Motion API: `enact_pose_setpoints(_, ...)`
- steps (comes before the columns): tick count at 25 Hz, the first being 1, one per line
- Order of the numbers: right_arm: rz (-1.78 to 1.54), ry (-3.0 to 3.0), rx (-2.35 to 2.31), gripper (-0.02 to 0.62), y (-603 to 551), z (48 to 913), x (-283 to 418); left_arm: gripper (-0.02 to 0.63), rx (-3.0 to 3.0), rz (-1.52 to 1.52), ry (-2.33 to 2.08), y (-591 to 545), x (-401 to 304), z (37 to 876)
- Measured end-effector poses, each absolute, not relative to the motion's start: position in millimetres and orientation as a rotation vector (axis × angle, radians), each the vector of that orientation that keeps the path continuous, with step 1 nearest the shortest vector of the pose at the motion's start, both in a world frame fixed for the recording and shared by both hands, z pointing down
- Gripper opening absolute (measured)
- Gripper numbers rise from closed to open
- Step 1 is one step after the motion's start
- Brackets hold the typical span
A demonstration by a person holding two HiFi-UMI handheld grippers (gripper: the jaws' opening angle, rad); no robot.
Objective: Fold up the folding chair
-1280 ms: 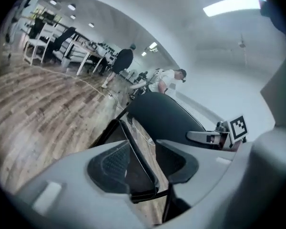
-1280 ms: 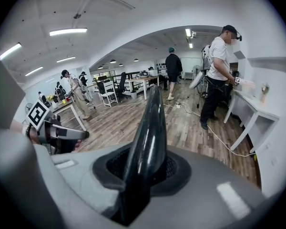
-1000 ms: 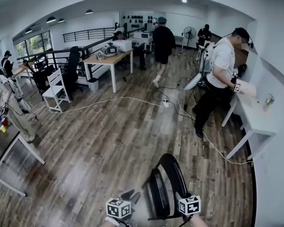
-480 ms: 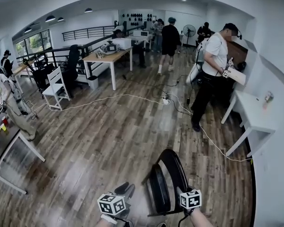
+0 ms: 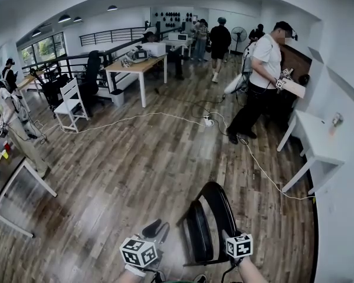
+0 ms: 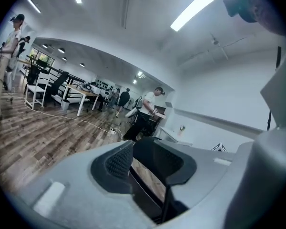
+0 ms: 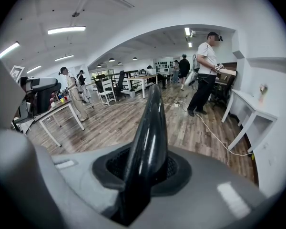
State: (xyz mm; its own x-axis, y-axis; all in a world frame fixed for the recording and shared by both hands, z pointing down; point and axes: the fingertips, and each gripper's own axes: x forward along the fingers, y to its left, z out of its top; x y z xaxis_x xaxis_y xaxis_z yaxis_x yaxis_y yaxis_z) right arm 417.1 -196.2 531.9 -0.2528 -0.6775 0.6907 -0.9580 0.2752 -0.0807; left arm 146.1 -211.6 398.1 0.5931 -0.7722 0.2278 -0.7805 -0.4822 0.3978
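Right gripper (image 7: 144, 166) clamps the folding chair (image 5: 199, 240) by its back tube. Left gripper (image 6: 131, 162) hangs part-open, empty, just left. Chair stands upright, seat facing left.

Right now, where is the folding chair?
The folding chair stands bottom centre in the head view, left claw beside it, right claw shut on its backrest.

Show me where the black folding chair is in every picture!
Head view: folding chair bottom middle.
Left gripper view: bottom middle, dark, seen between the open left tongs.
Right gripper view: centre, clamped in the right tongs.
Shared landmark: person in white shirt.
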Motion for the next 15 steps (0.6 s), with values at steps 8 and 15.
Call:
enact_pose_setpoints(8, 0.682, -2.01, 1.469, 0.094, -196.3, 532.7, 420.5, 0.135, 2.33, 0.034, -1.234, -207.2, 149.0, 407.9)
enact_pose_setpoints(15, 0.688, -2.011, 1.467, 0.094, -199.3, 533.5, 425.8, 0.135, 2.317, 0.041, -1.237, -210.1, 154.2, 411.6)
